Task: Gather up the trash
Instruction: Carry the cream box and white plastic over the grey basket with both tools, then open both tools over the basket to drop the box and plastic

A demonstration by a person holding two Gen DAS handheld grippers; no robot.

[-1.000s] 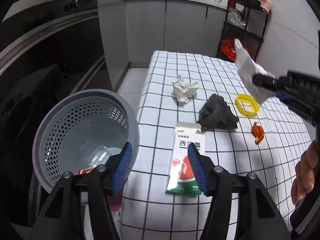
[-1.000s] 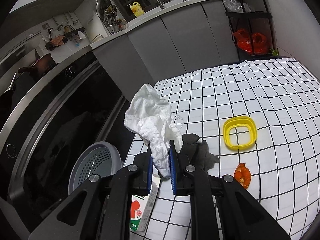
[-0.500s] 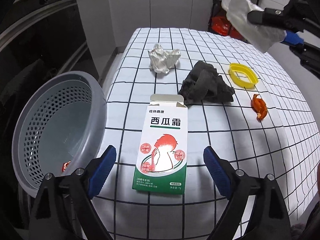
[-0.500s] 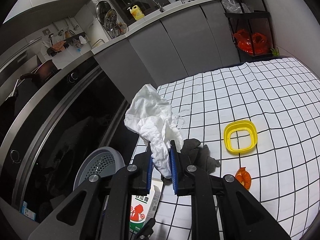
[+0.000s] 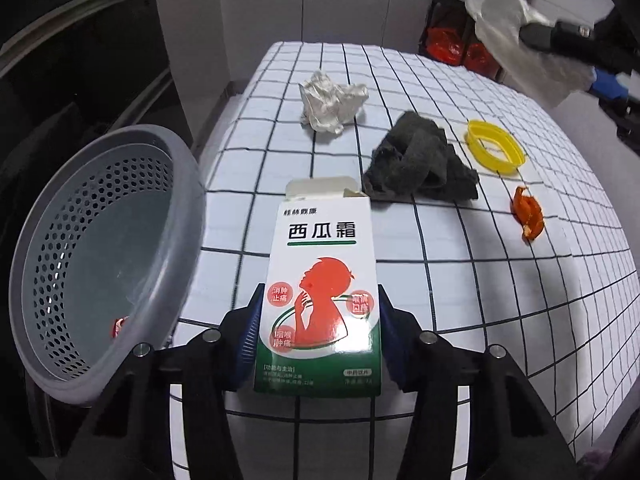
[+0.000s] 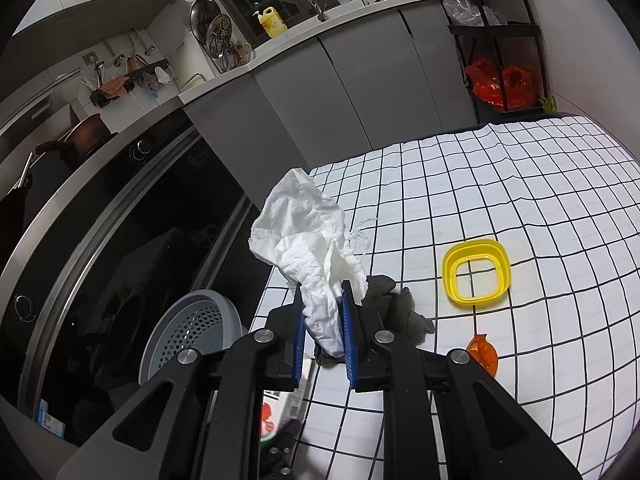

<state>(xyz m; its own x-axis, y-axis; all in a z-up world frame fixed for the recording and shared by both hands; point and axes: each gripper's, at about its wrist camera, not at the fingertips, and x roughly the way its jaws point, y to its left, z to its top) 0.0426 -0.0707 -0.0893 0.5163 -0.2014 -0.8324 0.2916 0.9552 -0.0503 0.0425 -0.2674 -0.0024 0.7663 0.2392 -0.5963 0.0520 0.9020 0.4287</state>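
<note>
Pads of the left gripper (image 5: 318, 334) are closing on the long edges of the medicine carton (image 5: 320, 300) lying flat on the bench (image 5: 500, 300) beside the grey basket (image 5: 92, 240); light, hollow, open-flapped card, probably crushes if squeezed hard.

One carton (image 5: 320, 300), two crumpled papers (image 5: 332, 104), one dark rag (image 5: 420, 164), one yellow ring (image 5: 494, 148), one basket (image 5: 100, 256)

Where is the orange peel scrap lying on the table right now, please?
In the left wrist view, the orange peel scrap lies right of the dark cloth, just nearer than the yellow ring.
</note>
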